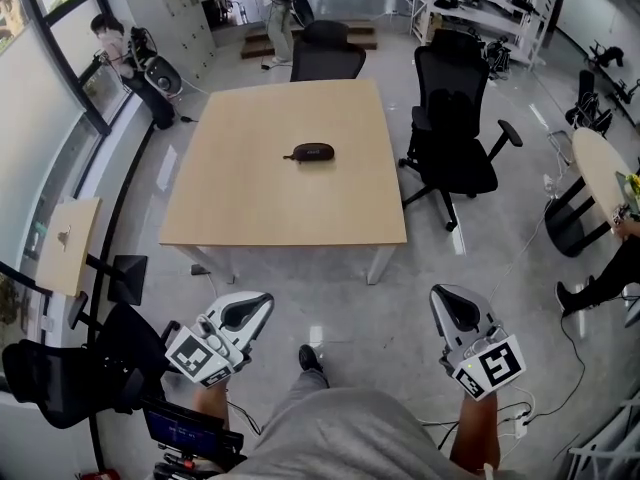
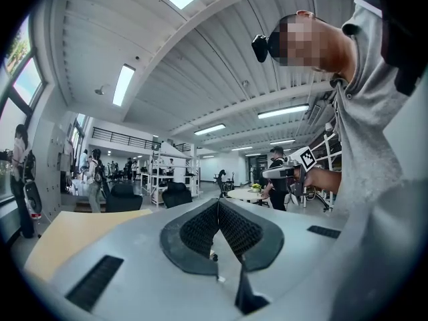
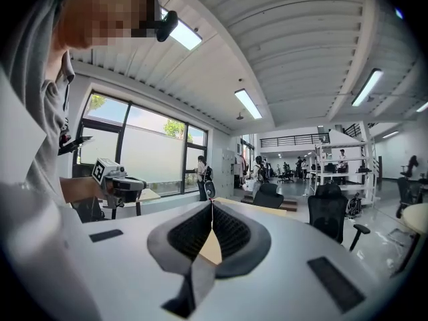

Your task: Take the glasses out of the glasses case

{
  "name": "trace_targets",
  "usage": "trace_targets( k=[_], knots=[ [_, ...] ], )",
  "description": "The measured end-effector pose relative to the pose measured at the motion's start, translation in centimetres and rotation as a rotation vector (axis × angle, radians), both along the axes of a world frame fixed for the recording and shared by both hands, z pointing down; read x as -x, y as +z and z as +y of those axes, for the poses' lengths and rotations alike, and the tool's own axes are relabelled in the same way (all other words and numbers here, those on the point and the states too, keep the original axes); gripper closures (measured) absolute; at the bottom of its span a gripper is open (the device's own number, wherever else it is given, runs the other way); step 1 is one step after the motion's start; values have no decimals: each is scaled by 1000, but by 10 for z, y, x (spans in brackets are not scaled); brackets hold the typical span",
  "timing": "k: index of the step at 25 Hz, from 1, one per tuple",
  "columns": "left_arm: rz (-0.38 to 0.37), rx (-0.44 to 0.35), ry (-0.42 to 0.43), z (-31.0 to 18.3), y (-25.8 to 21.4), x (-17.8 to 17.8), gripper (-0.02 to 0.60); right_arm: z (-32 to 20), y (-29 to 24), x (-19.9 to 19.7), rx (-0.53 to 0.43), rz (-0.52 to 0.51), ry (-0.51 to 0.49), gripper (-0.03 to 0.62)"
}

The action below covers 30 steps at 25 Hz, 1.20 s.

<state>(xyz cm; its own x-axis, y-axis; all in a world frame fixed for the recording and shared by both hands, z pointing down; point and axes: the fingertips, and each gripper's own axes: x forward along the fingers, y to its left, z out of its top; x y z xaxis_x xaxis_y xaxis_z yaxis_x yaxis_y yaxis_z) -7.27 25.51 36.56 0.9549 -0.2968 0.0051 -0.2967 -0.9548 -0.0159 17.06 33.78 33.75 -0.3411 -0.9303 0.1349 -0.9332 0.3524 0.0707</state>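
Nothing of the task looks done yet: on the square table (image 1: 250,198) of pale smooth wood, the glasses case (image 1: 312,152) lies at the middle, well apart from both grippers. The left gripper (image 1: 255,303) and the right gripper (image 1: 445,300), light grey plastic with dark ribbed pads, have their jaws pressed together on nothing. The case is a small, dark, oval pouch that looks closed, and no glasses are visible.

I can read no words, numbers or brand names anywhere here. The left marker cube (image 1: 205,356) on my left gripper (image 1: 264,300) and the right marker cube (image 1: 492,366) on my right gripper (image 1: 438,294) bear only black-and-white square patterns, no letters. The small screen (image 1: 180,430) glows blue, its print too tiny to read
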Motion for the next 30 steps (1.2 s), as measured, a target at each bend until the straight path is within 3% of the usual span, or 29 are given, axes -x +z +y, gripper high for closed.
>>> trace_targets(
  k=[12,18,25,30],
  knots=[
    [11,6,78,-131,-4,27,575,-125,-6,40,-3,3,59,586],
    [28,-1,125,-166,2,25,575,-163,-2,45,-4,11,89,586],
    [51,34,93,-206,8,51,575,-213,-2,66,9,26,65,586],
    [25,56,61,-232,19,55,575,-256,7,64,20,12,31,586]
  ],
)
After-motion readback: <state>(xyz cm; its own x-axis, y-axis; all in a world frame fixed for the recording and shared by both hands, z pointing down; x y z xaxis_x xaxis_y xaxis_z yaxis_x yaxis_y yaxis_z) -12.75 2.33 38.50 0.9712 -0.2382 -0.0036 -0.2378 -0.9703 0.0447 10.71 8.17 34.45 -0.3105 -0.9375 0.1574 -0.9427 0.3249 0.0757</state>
